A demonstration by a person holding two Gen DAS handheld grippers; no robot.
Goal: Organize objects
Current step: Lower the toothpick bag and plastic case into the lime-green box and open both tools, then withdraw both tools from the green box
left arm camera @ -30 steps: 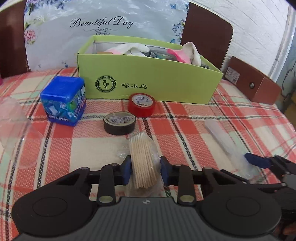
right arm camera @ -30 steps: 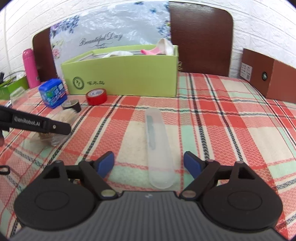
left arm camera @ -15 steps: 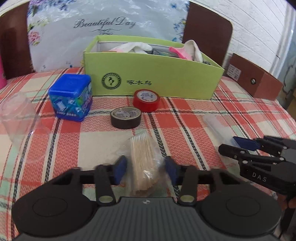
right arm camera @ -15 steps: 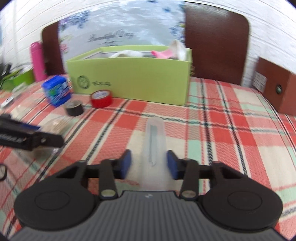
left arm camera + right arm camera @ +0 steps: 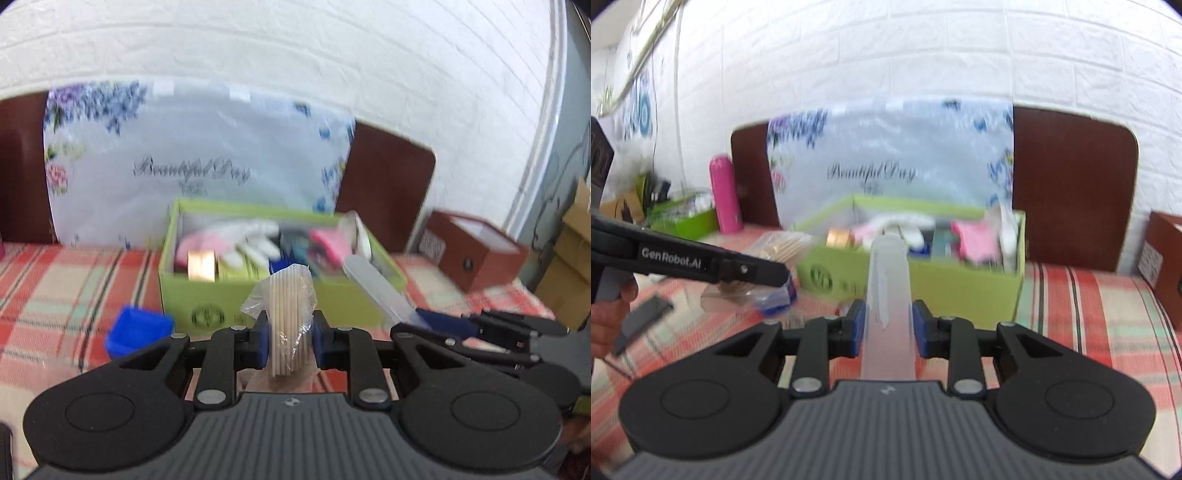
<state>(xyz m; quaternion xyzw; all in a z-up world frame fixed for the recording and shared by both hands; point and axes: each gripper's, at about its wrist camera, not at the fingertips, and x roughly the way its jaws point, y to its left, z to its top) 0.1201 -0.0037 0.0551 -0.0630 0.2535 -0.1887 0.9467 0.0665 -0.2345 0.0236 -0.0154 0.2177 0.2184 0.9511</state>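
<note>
My left gripper (image 5: 289,332) holds a plastic-wrapped bundle of wooden toothpicks (image 5: 290,295) upright in the air; its jaws are closing, with the blue pads pressed on the bundle. My right gripper (image 5: 888,328) grips a long translucent plastic case (image 5: 888,273). Its jaws are closing too, pads on the case's sides. Both stand in front of the open green box (image 5: 207,291), which is full of gloves and small items. The left wrist view shows the case (image 5: 373,288) and right gripper (image 5: 443,325) at the right. In the right wrist view the toothpick bundle (image 5: 779,245) is at the left.
A blue plastic box (image 5: 138,330) sits on the checked tablecloth left of the green box. A brown box (image 5: 476,258) stands at the right. Behind are a floral bag (image 5: 192,166), dark chair backs (image 5: 1071,184), a pink bottle (image 5: 724,194) and a green tray (image 5: 683,218).
The right gripper went from wide open to shut on the case. Both grippers then rose off the table with their objects, and the inside of the green box came into view.
</note>
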